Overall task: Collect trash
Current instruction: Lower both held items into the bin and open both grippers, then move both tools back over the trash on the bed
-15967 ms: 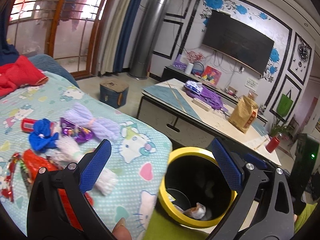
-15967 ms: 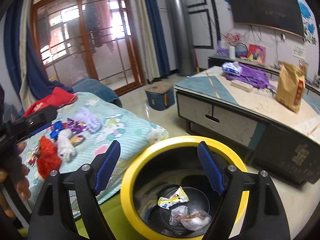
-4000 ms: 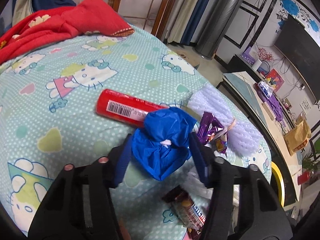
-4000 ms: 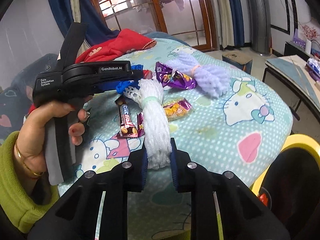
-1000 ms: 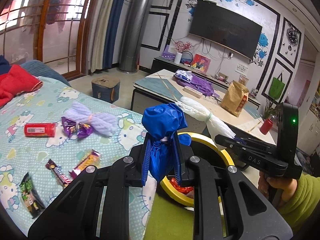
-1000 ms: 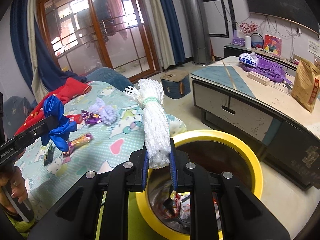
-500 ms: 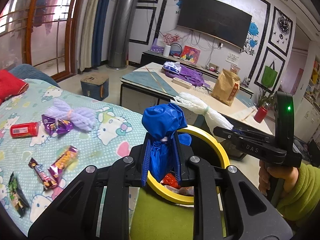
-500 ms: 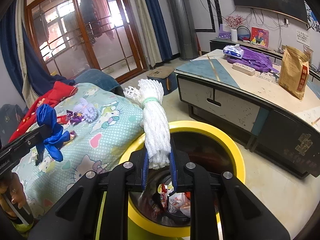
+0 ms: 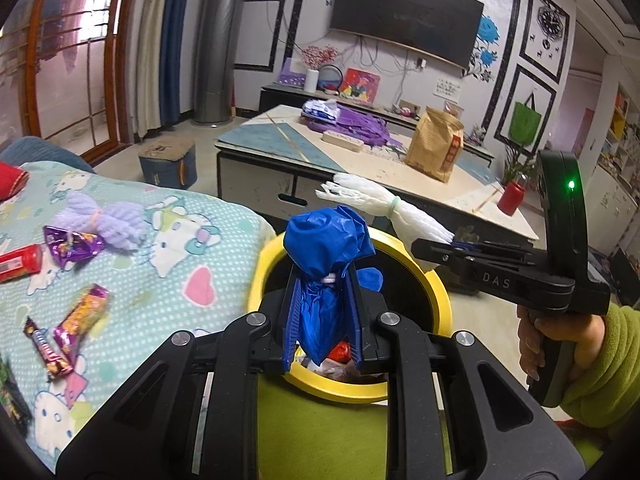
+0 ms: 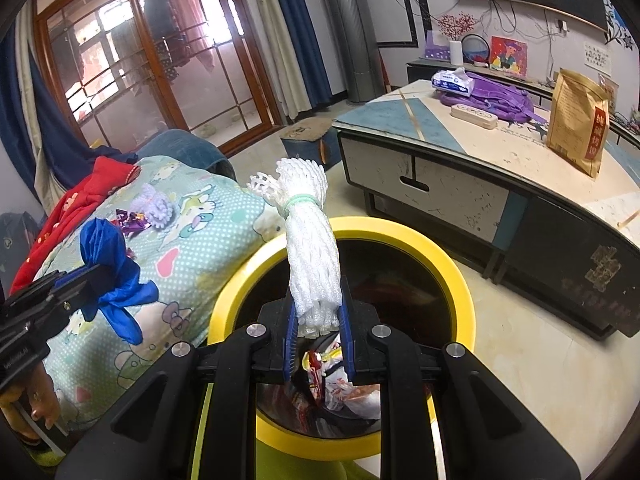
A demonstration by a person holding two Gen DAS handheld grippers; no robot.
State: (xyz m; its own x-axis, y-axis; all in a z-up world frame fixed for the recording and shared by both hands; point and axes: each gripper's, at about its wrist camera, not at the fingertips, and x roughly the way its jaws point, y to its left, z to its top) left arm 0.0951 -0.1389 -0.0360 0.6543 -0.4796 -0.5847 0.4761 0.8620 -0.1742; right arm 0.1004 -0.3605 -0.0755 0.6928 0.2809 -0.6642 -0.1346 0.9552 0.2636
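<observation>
We are clenching a blue bag [image 9: 320,280] in our left gripper [image 9: 322,328] and white foam netting [image 10: 310,256] in our right gripper [image 10: 318,336], above the yellow bin [image 10: 460,280] at 6 o'clock.

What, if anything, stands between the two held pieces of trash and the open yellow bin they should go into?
Nothing visible does. The left tool holds the blue bag and the right tool holds the white foam net over the yellow bin, whose open mouth holds only earlier wrappers.

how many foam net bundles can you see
2: a white foam net bundle held over the yellow bin, and a purple foam net bundle lying on the bedsheet. Others may be hidden.
</observation>
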